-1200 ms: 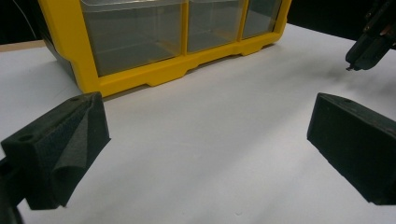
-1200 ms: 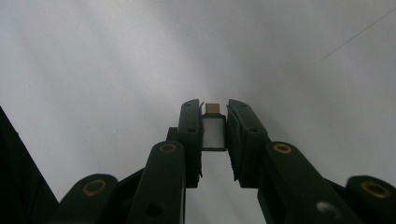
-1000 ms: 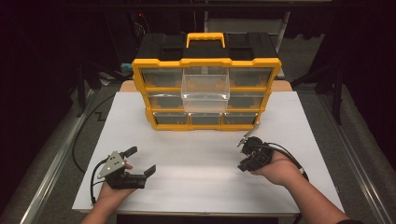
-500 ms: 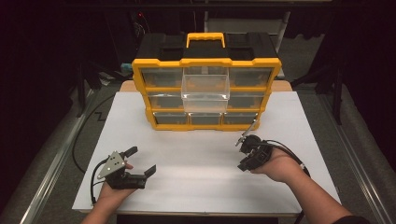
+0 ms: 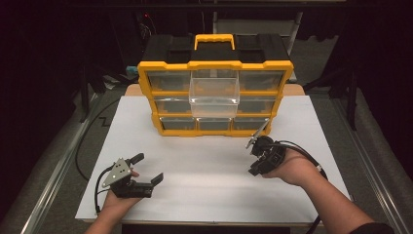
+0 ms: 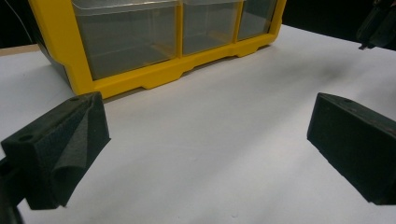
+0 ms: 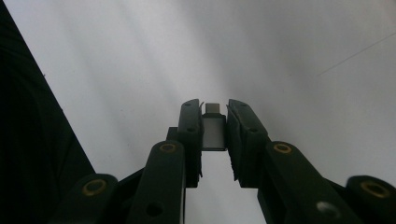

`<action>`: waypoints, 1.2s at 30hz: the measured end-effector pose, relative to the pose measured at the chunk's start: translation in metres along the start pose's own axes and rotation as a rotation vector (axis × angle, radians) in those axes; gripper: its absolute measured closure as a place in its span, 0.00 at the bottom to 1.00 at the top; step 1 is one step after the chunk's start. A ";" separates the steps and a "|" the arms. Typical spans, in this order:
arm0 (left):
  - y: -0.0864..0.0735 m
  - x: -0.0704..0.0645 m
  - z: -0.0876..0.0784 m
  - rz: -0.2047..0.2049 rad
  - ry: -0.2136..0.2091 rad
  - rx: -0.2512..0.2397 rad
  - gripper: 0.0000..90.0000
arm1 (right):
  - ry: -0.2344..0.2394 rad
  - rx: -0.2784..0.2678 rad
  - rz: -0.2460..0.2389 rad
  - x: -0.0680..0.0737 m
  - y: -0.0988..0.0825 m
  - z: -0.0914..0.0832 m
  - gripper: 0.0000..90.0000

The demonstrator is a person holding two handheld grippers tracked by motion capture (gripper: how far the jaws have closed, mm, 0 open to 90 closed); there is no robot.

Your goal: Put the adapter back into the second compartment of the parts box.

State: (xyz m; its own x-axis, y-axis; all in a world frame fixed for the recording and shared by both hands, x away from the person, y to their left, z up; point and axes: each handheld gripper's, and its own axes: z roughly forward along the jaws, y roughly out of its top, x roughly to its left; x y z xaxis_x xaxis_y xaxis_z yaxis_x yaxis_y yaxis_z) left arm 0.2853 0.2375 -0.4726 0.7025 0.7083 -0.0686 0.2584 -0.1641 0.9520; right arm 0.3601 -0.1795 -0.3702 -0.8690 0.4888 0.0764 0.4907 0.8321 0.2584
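A yellow and black organizer (image 5: 215,65) with clear drawers stands at the back of the white table (image 5: 209,165). One middle clear drawer (image 5: 214,92) is pulled out. My right gripper (image 5: 257,165) hovers over the table right of centre, in front of the organizer. In the right gripper view the right gripper (image 7: 215,109) is shut on a small silver plug-like adapter (image 7: 214,133), pointing down at the table. My left gripper (image 5: 148,168) rests at the front left with its jaws wide apart and nothing between them. In its own view the left gripper (image 6: 210,135) faces the organizer's bottom drawers (image 6: 126,42).
The table's side edges drop to grey floor and metal rails (image 5: 58,165). A black cable (image 5: 302,151) trails from the right gripper along the forearm. In the left gripper view the right gripper (image 6: 378,23) hangs at the top right corner.
My right hand has lifted a little with the adapter still in its jaws. The left hand has stayed where it was.
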 end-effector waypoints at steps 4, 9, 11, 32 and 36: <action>0.000 0.001 0.000 0.001 0.000 0.000 0.00 | 0.001 -0.005 0.000 0.000 0.002 -0.006 0.85; 0.000 0.000 0.000 0.003 -0.003 0.000 0.00 | 0.004 -0.003 0.001 -0.001 0.005 -0.014 0.85; 0.000 0.000 0.000 0.005 -0.005 0.000 0.00 | 0.002 0.000 -0.003 -0.001 0.007 -0.018 0.85; 0.000 -0.001 0.000 0.011 -0.012 0.007 0.00 | 0.022 0.008 -0.023 0.001 0.022 -0.059 0.85; 0.000 -0.001 0.000 0.010 -0.013 0.005 0.00 | 0.016 0.002 -0.016 0.001 0.025 -0.068 0.85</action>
State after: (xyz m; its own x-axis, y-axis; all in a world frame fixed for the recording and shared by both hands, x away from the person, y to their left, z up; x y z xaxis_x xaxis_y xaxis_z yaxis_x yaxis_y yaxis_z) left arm 0.2848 0.2370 -0.4730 0.7138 0.6974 -0.0633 0.2548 -0.1745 0.9511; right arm 0.3671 -0.1755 -0.2979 -0.8776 0.4714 0.0878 0.4771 0.8403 0.2575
